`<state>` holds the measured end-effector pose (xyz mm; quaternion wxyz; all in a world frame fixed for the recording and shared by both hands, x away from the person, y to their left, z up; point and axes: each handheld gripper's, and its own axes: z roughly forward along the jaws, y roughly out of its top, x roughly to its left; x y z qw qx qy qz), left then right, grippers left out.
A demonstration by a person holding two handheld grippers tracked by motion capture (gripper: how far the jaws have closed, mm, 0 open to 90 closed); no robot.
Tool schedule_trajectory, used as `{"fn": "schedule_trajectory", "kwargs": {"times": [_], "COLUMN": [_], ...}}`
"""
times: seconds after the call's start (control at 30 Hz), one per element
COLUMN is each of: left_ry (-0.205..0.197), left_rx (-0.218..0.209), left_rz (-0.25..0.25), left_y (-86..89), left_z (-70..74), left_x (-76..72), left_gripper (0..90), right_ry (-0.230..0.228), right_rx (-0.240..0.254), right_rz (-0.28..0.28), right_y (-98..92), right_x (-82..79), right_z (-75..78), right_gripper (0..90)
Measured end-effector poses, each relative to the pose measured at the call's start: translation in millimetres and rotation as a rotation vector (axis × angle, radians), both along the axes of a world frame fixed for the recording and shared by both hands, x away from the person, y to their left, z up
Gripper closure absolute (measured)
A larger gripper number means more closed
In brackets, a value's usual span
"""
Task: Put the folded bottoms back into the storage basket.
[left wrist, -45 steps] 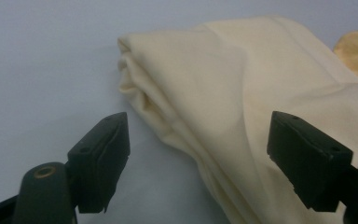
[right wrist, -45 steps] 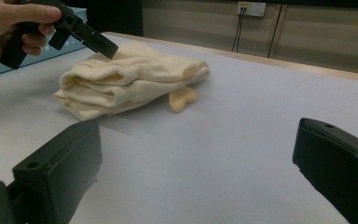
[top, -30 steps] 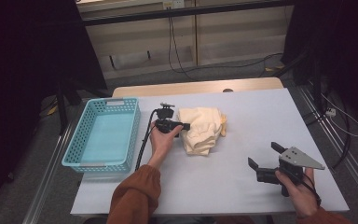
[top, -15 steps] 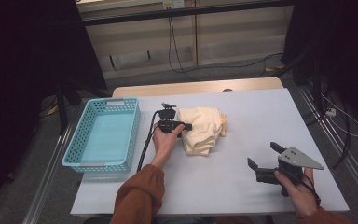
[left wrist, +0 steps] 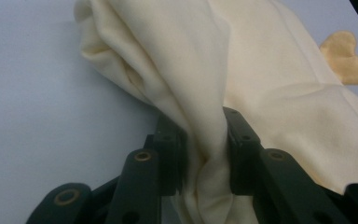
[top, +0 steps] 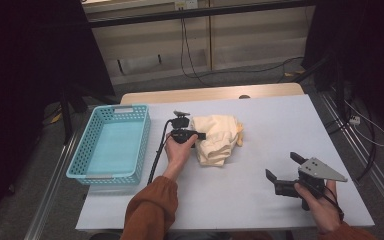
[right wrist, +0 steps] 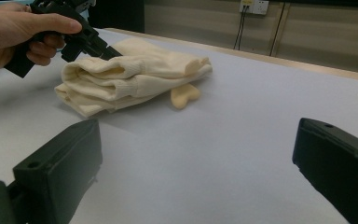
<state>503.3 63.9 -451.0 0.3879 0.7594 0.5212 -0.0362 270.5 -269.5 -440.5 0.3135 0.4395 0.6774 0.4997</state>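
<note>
While the right gripper (top: 283,170) rests near the front right corner of the table (top: 280,125) with its jaws spread wide and nothing between them, the left gripper (left wrist: 204,154) has just been closing and now pinches a fold of the cream garment (top: 216,139) between its two pads. That garment lies bundled near the middle of the table, just right of the blue basket (top: 111,142), with a small yellow tab (right wrist: 184,96) poking out from under its far side. Judging by this, the step in hand is the grasp itself: the cloth is caught at its left edge but not yet raised, and most of it sits flat on the tabletop. A sensible next move would be a lift high enough for the hanging fabric to clear the basket's rim, then a carry leftward over the basket. Since only one fold is held, the bundle may unroll and trail as it rises, so the lift should be slow, and the free gripper could come in to support the loose end.
</note>
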Motion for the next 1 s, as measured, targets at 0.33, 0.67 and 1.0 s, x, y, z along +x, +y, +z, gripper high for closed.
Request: {"fn": "schedule_trajectory", "kwargs": {"times": [0.33,0.67,1.0], "left_ry": [-0.014,-0.063,-0.100], "left_rx": [-0.046,-0.061,-0.068], "left_rz": [0.004,-0.009,-0.027], "left_y": [2.3,0.3,-0.1], "left_z": [8.9,21.1,36.3], "left_x": [-0.9,-6.0,-11.0], "left_gripper": [71.9,72.2,72.6], "right_ry": [-0.004,0.001,0.005], "right_rx": [0.006,0.001,0.000], "right_rz": [-0.005,-0.004,-0.006], "right_y": [-0.8,-0.9,-1.2], "right_x": [0.0,0.1,0.1], "right_z": [0.3,-0.1,-0.4], "right_gripper": [1.0,1.0,1.1]}}
